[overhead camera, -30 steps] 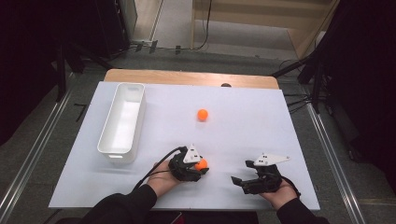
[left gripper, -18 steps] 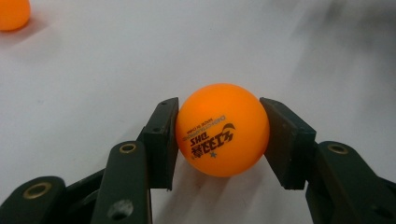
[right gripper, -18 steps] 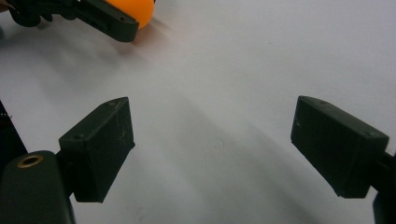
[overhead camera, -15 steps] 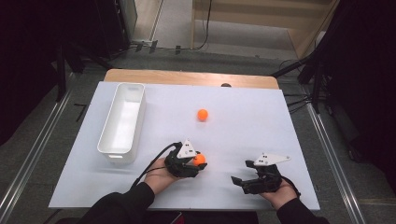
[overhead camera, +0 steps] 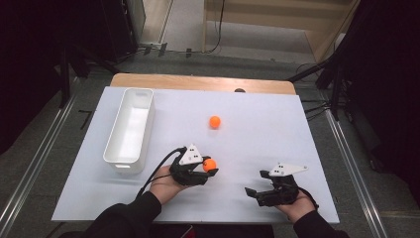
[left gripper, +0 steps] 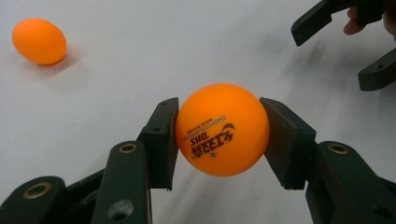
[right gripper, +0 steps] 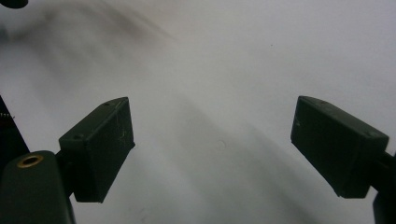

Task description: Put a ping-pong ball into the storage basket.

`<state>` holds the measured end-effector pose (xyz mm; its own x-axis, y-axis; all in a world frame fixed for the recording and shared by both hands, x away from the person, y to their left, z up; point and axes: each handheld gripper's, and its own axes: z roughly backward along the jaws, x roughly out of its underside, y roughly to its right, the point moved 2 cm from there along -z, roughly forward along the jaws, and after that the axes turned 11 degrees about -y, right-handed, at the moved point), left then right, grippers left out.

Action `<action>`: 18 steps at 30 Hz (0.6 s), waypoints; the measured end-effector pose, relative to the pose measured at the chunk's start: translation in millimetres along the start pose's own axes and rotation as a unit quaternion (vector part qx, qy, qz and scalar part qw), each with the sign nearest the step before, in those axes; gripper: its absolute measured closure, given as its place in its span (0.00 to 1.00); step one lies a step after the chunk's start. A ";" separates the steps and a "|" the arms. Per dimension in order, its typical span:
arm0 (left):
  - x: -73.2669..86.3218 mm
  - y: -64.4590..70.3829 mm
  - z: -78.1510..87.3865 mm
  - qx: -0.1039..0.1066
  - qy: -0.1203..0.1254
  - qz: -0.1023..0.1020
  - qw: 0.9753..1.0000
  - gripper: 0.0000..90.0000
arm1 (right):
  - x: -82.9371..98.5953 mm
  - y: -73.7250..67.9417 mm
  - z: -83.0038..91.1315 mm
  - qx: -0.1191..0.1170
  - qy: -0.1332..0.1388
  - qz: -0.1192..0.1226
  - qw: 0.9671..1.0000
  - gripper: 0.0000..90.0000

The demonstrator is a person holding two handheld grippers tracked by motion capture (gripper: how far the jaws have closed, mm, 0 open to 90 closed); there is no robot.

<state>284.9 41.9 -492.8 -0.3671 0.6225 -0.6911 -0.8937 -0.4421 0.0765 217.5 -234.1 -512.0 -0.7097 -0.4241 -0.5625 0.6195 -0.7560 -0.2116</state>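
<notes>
My left gripper (overhead camera: 208, 168) is shut on an orange ping-pong ball (overhead camera: 209, 165) near the table's front middle. Up close, the ball (left gripper: 222, 129) carries dark print and sits squeezed between the two black pads of the left gripper (left gripper: 218, 135). A second orange ball (overhead camera: 215, 121) rests free on the white table farther back; it is also in the left gripper view (left gripper: 39, 40) at upper left. My right gripper (overhead camera: 253, 192) lies open at the front right, its pads (right gripper: 100, 147) wide apart over bare white surface. The right gripper also shows in the left gripper view (left gripper: 348, 44).
A long white bin (overhead camera: 124, 148) stands at the left of the white table (overhead camera: 262, 124), its inside showing nothing. A wooden board edge (overhead camera: 198, 83) runs along the back. Dark floor and metal rails surround the table.
The left gripper with its ball has shifted slightly left and back over the last second. The right gripper and the free ball stayed put.
</notes>
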 end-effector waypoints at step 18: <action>-6.2 -3.4 21.1 0.002 0.037 0.003 0.999 0.56 | 0.0 -0.2 -0.1 -0.001 0.000 0.003 1.000 0.13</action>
<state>284.8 53.1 -473.6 -0.3532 0.5708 -0.7412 -0.8926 -0.4430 0.0842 217.4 -233.9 -512.1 -0.7062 -0.4289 -0.5633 0.6241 -0.7529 -0.2091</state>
